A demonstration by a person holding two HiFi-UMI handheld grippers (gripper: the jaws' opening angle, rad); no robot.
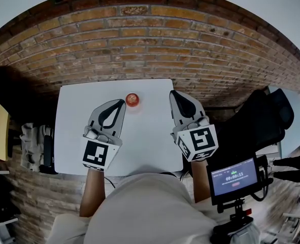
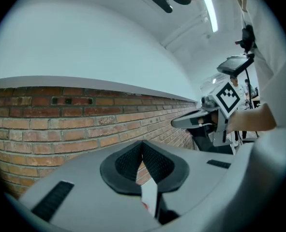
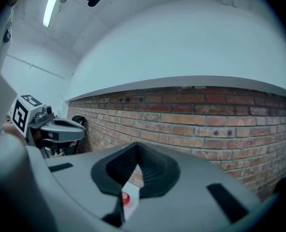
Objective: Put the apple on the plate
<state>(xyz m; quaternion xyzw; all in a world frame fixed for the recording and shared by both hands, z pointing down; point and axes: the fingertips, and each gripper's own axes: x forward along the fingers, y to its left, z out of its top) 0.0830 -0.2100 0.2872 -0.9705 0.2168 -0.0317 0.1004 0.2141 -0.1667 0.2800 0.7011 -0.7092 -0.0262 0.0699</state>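
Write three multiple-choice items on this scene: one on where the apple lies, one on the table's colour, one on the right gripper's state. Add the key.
1. Where is the small round red apple?
A. On the rectangular table, near its far edge
B. Between the left gripper's jaws
C. On the floor

2. What colour is the table's top?
A. Black
B. White
C. Green

3. How is the right gripper?
A. Wide open
B. Shut on the apple
C. Shut, holding nothing

Key:
1 A: the head view shows the apple lying on the top, clear of both grippers.
2 B: the bare surface is plain white.
3 C: the right gripper view shows the jaw tips together with nothing clamped.
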